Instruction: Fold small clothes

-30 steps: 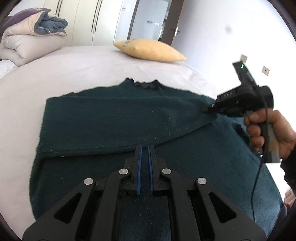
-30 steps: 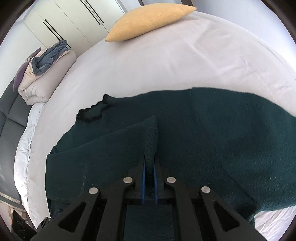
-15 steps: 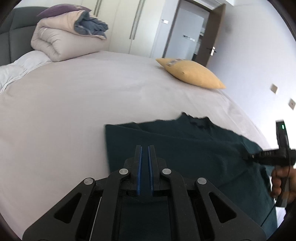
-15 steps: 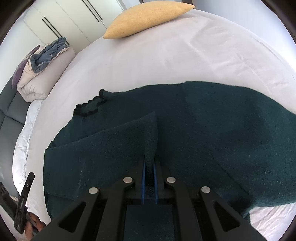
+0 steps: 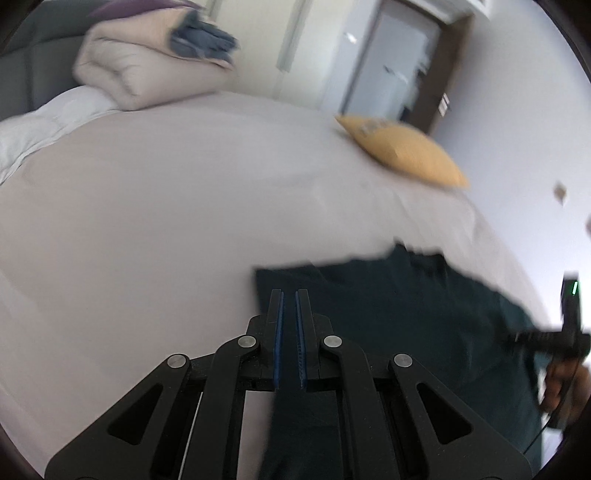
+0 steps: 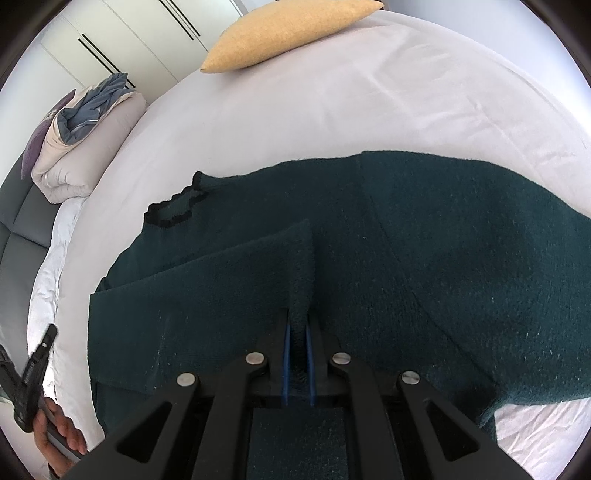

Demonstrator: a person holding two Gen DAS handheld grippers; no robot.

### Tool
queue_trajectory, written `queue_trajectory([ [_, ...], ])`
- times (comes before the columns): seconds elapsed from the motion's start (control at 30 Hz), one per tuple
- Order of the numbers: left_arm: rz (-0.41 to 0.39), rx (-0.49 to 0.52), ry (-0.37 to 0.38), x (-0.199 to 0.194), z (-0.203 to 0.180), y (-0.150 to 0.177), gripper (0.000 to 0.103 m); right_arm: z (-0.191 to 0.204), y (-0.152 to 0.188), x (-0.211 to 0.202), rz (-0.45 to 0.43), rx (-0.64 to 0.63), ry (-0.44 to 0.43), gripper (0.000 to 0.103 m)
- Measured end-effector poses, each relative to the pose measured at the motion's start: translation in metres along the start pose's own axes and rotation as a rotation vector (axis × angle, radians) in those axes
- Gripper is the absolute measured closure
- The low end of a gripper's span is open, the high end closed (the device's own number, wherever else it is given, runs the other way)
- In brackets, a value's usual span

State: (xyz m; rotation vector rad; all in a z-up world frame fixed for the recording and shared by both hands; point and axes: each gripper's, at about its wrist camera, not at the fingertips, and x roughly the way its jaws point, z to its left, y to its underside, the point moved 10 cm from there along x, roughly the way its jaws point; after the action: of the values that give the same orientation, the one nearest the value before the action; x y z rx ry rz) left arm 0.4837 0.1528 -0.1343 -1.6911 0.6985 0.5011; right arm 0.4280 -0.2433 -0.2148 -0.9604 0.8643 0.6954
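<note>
A dark green sweater (image 6: pixel 443 258) lies flat on the bed, its black-trimmed collar (image 6: pixel 173 210) toward the far left. One sleeve (image 6: pixel 221 288) is folded across the body. My right gripper (image 6: pixel 297 325) is shut on the end of that sleeve. My left gripper (image 5: pixel 289 295) is shut with nothing between its pads and hovers over the sweater's left edge (image 5: pixel 388 302). The right gripper also shows at the right edge of the left wrist view (image 5: pixel 554 338).
The pale bed sheet (image 6: pixel 332 92) spreads around the sweater. A yellow pillow (image 6: pixel 291 26) lies at the far end. Rolled bedding (image 6: pixel 85 136) is stacked at the headboard side. White wardrobes and a door stand behind the bed.
My left gripper has swung left and pulled back off the sweater toward its edge. My right gripper stays clamped on the sleeve, barely moved.
</note>
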Motion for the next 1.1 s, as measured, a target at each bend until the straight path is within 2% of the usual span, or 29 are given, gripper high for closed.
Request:
queue_trajectory([
  [0.1, 0.048, 0.082, -0.009, 0.020, -0.026, 0.011, 0.097, -0.001, 0.002, -0.001, 0.004, -0.006, 0.005, 0.095],
  [0.27, 0.100, 0.142, -0.034, 0.046, -0.045, 0.017, 0.097, -0.007, 0.001, 0.000, 0.002, 0.002, -0.003, 0.096],
  [0.5, 0.186, 0.167, -0.105, 0.071, -0.039, 0.046, 0.098, -0.006, -0.002, 0.003, -0.020, -0.009, -0.005, 0.096],
  [0.57, 0.165, 0.176, -0.108, 0.071, -0.036, 0.049, 0.098, -0.008, -0.003, 0.004, -0.027, -0.007, -0.011, 0.097],
  [0.7, 0.176, 0.216, -0.156, 0.073, -0.037, 0.057, 0.098, -0.012, -0.006, 0.003, -0.033, 0.033, -0.055, 0.095],
  [0.73, 0.177, 0.228, -0.163, 0.074, -0.037, 0.058, 0.098, -0.012, -0.007, 0.001, -0.034, 0.043, -0.059, 0.093],
  [0.77, 0.166, 0.220, -0.162, 0.074, -0.037, 0.059, 0.098, -0.015, -0.008, -0.007, -0.048, 0.055, -0.037, 0.087],
  [0.8, 0.166, 0.210, -0.154, 0.074, -0.036, 0.059, 0.098, -0.019, -0.010, -0.015, -0.079, 0.061, 0.004, 0.083],
  [0.83, 0.167, 0.201, -0.146, 0.075, -0.035, 0.060, 0.098, -0.020, -0.013, -0.022, -0.111, 0.062, 0.026, 0.073],
  [0.87, 0.167, 0.194, -0.141, 0.077, -0.035, 0.060, 0.098, -0.019, -0.017, -0.035, -0.172, 0.057, 0.040, 0.073],
  [0.93, 0.165, 0.201, -0.149, 0.079, -0.036, 0.061, 0.098, -0.002, -0.020, -0.045, -0.218, 0.033, -0.026, 0.073],
  [1.0, 0.161, 0.216, -0.163, 0.079, -0.038, 0.062, 0.098, 0.034, -0.013, -0.037, -0.184, -0.041, -0.151, 0.073],
  [1.1, 0.155, 0.220, -0.172, 0.079, -0.038, 0.063, 0.098, 0.060, 0.000, -0.013, -0.105, -0.078, -0.238, 0.073],
])
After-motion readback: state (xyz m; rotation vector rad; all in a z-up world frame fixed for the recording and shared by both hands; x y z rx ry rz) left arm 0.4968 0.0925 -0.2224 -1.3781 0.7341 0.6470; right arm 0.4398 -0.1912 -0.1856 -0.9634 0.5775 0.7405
